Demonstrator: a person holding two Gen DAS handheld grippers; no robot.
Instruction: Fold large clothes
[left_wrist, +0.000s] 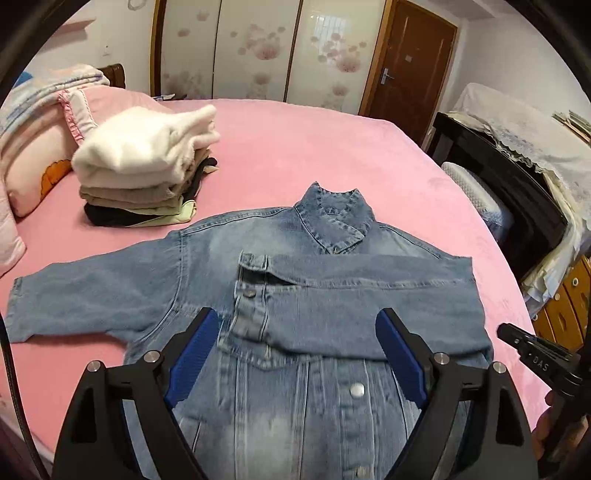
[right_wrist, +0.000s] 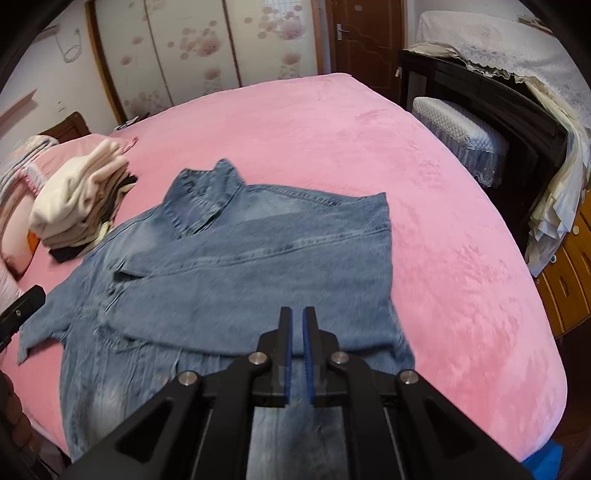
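Hovering over a denim jacket (left_wrist: 295, 295) on a pink bed (left_wrist: 295, 147).
The left gripper (left_wrist: 295, 347) was spread wide; the right gripper (right_wrist: 297, 332) was nearly closed, holding nothing.

Both wrist views close above bed (left_wrist: 295, 147), facing wardrobe (left_wrist: 229, 48); share denim jacket (right_wrist: 240, 258).

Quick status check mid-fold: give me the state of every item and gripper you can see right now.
Denim jacket: front up, flat on the bed, collar far side.
Right sleeve: folded across the chest.
Left sleeve: spread out to the side, unfolded.
Left gripper: fingers wide open above the jacket, holding nothing.
Right gripper: fingers nearly closed, nothing visibly between them.
Clothes stack: folded, piled beside the pillows.
Door: closed.
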